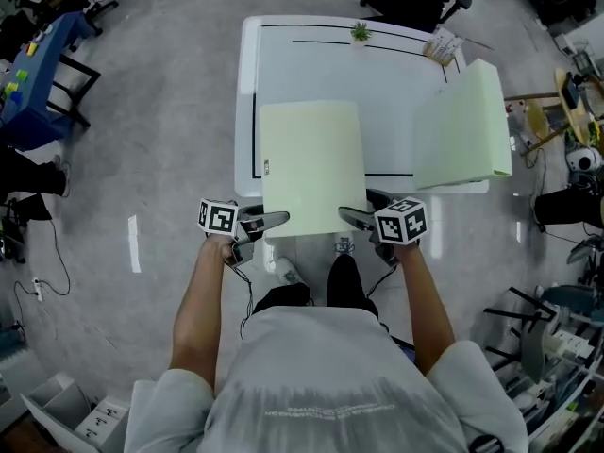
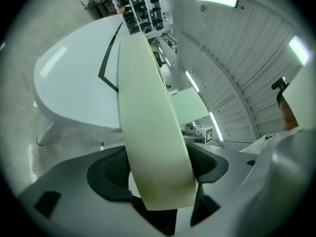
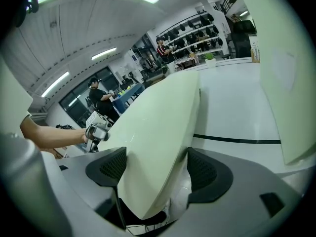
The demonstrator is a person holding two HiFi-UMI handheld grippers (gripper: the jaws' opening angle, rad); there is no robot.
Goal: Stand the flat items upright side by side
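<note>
- Overhead, two pale green panels: near panel (image 1: 311,163) overhanging the desk's (image 1: 396,69) front edge between left gripper (image 1: 274,221) and right gripper (image 1: 353,218), far panel (image 1: 461,125) standing at right.
- Left gripper view: jaws wide apart, near panel between them.
- Right gripper view: jaws wide apart around it too.

Bare table (image 1: 392,102) between near panel (image 1: 311,163), right panel (image 1: 462,130)

The pale green flat rectangular board (image 1: 311,168) is plain, and so is the 2nd pale green board (image 1: 462,125). The glossy white worktop (image 1: 396,74) carries thin black lines. The left tool (image 1: 276,221) and right tool (image 1: 351,217) are grey with black textured pads (image 2: 111,169), each bearing a cube (image 1: 218,217) of black-and-white square markers. The small potted plant (image 1: 360,32) is green. The floor (image 1: 160,111) is pale grey.
</note>
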